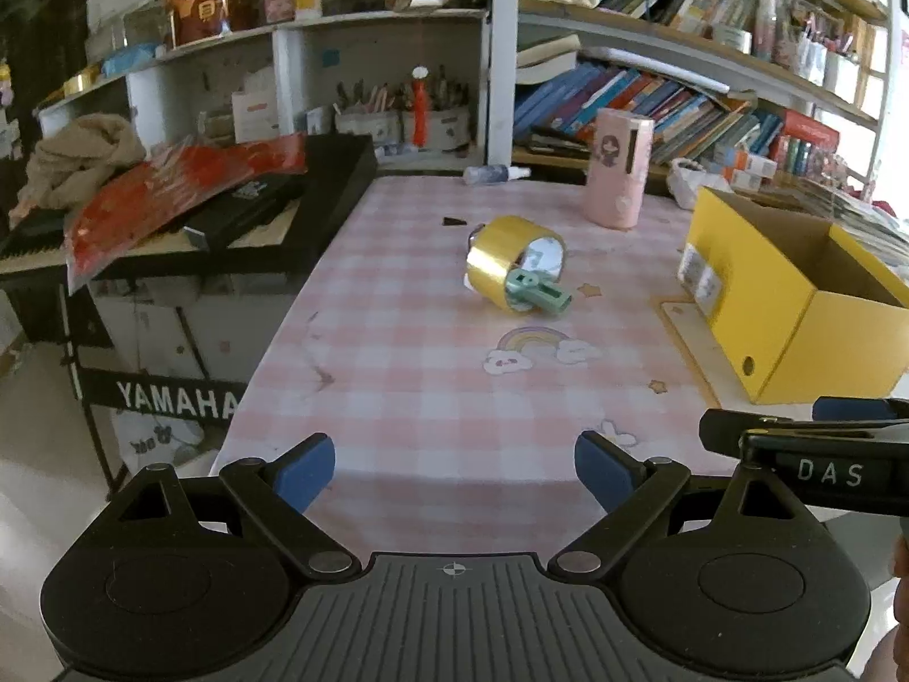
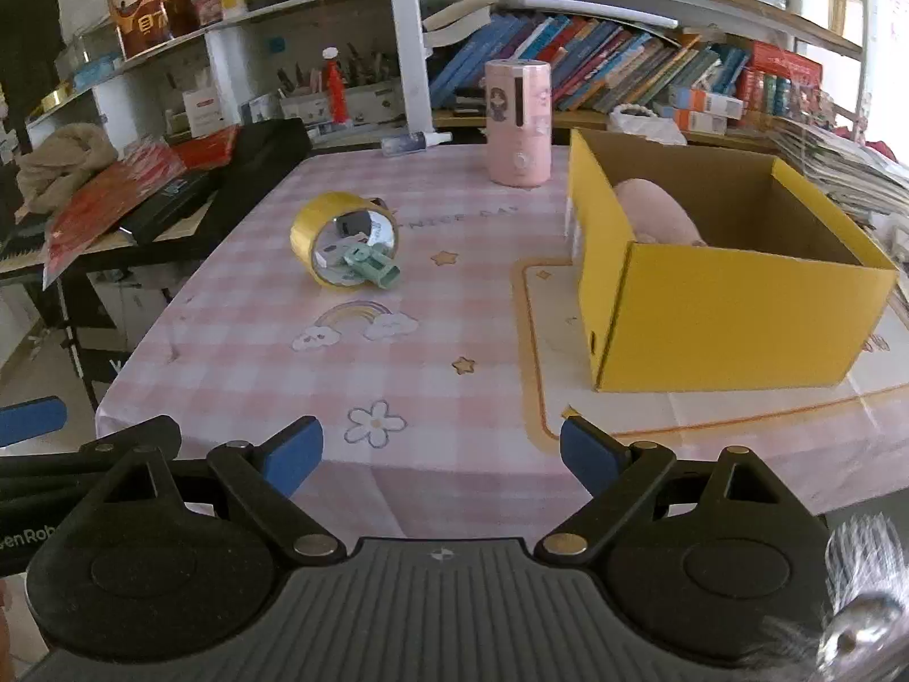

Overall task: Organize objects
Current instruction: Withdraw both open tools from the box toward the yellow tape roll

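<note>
A gold tape roll [image 1: 505, 267] [image 2: 329, 227] lies tilted on the pink checked tablecloth [image 1: 432, 386] [image 2: 272, 341], with a small green object [image 1: 540, 295] [image 2: 375, 270] leaning against its front. A pink cylinder [image 1: 619, 170] [image 2: 518, 122] stands upright at the back. An open yellow cardboard box [image 1: 795, 307] [image 2: 733, 318] stands at the right, with a pink soft thing [image 2: 659, 216] inside. My left gripper [image 1: 454, 469] is open and empty at the table's near edge. My right gripper [image 2: 442, 460] is open and empty at the near edge, beside the left one.
A black Yamaha keyboard [image 1: 187, 227] piled with red packets and cloth stands left of the table. Shelves of books [image 1: 653, 96] and clutter line the back. A small spray bottle [image 1: 494, 173] lies at the table's far edge. The table's left edge drops to the floor.
</note>
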The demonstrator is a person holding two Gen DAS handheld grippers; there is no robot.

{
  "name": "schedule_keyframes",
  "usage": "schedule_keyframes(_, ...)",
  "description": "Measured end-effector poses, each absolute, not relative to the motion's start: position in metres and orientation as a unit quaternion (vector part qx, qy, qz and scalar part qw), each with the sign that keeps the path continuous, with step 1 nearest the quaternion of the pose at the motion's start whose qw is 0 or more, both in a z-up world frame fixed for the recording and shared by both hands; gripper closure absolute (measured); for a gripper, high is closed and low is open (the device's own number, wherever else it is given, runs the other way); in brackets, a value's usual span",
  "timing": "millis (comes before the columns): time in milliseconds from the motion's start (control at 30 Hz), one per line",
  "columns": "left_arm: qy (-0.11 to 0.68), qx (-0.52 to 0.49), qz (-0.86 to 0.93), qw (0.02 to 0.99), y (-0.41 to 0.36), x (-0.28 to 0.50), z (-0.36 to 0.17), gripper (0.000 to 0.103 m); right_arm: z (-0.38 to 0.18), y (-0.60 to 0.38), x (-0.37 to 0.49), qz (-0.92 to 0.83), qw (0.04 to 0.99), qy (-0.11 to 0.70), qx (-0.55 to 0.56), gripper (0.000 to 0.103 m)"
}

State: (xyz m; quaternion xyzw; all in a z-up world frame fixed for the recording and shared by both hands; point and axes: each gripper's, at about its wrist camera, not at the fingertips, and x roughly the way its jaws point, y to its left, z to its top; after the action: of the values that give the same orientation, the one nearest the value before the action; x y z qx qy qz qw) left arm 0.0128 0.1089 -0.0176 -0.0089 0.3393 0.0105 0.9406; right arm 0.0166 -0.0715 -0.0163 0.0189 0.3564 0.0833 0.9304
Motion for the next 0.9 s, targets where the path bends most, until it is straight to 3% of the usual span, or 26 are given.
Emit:
schedule_keyframes(600, 0.353, -0.011, 0.023, 0.935, 0.107, 0.114, -0.027, 0.012, -0.019, -0.070, 0.138, 0.104, 0.927, 0.360, 0.017, 0.018)
schedule_keyframes(900, 0.367, 0.013, 0.018, 0.930, 0.095, 0.161, -0.037, 0.033, -0.022, -0.070, 0.192, 0.133, 0.919, 0.369, 0.025, 0.020)
